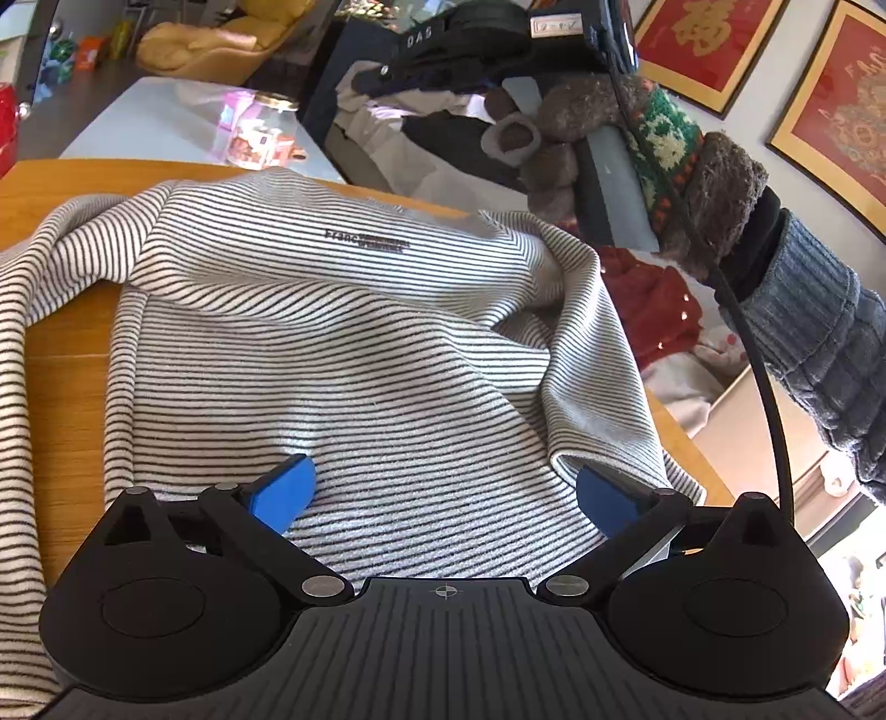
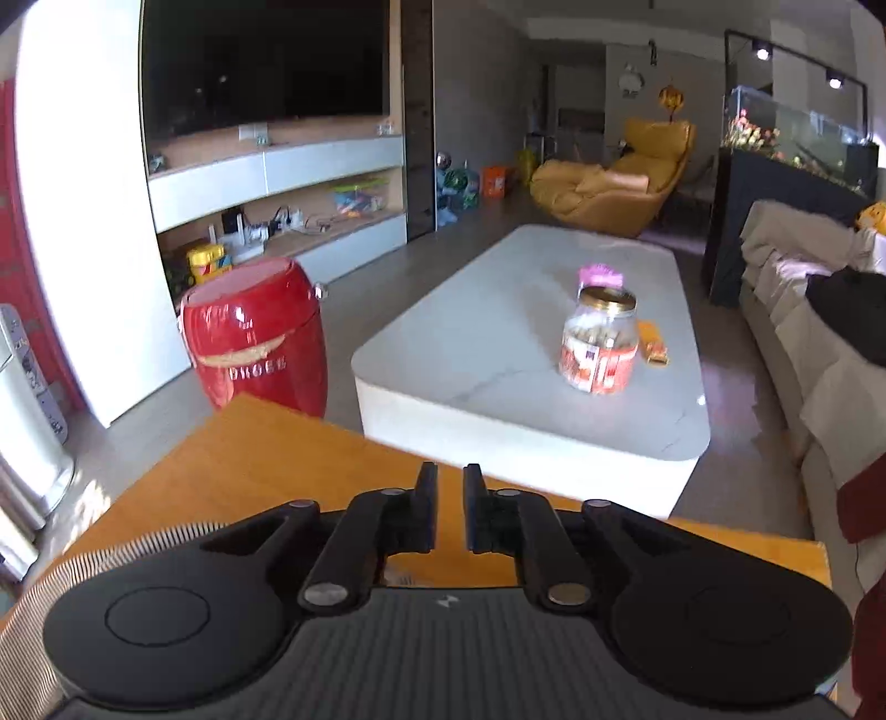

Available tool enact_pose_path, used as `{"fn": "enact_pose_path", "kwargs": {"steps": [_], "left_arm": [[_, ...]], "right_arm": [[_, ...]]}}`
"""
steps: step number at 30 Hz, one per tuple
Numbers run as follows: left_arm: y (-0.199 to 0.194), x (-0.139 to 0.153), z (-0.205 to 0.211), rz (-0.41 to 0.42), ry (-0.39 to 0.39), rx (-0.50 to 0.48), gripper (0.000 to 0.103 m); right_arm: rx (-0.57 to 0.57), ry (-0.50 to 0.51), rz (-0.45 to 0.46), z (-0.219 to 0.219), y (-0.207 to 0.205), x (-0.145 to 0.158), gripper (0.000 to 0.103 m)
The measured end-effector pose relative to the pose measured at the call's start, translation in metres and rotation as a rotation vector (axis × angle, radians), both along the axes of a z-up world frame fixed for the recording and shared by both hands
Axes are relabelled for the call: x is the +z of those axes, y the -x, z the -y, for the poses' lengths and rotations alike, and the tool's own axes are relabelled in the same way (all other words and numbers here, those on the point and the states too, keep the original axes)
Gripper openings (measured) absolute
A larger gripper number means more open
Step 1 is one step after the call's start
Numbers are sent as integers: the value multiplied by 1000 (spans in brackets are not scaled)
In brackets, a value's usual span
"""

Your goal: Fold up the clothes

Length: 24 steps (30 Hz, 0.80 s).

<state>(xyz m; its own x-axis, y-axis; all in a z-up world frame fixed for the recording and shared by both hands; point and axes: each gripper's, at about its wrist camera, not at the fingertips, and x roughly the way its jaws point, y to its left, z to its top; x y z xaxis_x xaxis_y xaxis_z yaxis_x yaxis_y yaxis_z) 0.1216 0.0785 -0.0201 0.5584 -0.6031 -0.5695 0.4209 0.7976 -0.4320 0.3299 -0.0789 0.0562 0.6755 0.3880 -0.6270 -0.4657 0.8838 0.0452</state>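
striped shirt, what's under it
The striped shirt lies on a wooden table. Whether anything lies beneath the shirt is hidden by the cloth.

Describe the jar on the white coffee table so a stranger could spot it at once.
Find the white coffee table beyond the wooden table. Near its right side stands a clear jar with a gold lid and red label, taller than the flat orange packet beside it.

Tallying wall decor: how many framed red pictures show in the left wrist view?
2. One framed picture hangs at the top right; the other framed picture hangs further right, cut by the image edge. More may be out of view.
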Motion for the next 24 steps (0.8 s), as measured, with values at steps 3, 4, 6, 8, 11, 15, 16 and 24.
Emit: {"fn": "enact_pose_path", "kwargs": {"steps": [3,4,6,8,11,15,16,24], "left_arm": [[2,0,2,5,-12,-2,103],[3,-1,2,3,-13,-3,103],[7,-1,1,-3,-12,-7,103],[11,0,-3,-14,-5,-14,103],[14,1,-5,-34,-8,-30,103],[10,1,-8,-46,15,-19,103],[10,0,-9,-49,25,-14,103],[11,-5,-20,-69,106,21,103]], "right_arm": [[40,40,-91,5,6,-25,26],[58,69,-118,4,12,-40,26],[109,141,-98,0,31,-57,30],[149,187,-65,-3,45,-56,30],[122,88,-128,6,40,-41,30],[8,-270,-346,22,5,-43,35],[-1,-292,-372,16,-3,-50,36],[20,-199,-66,-37,-48,-17,26]]}}
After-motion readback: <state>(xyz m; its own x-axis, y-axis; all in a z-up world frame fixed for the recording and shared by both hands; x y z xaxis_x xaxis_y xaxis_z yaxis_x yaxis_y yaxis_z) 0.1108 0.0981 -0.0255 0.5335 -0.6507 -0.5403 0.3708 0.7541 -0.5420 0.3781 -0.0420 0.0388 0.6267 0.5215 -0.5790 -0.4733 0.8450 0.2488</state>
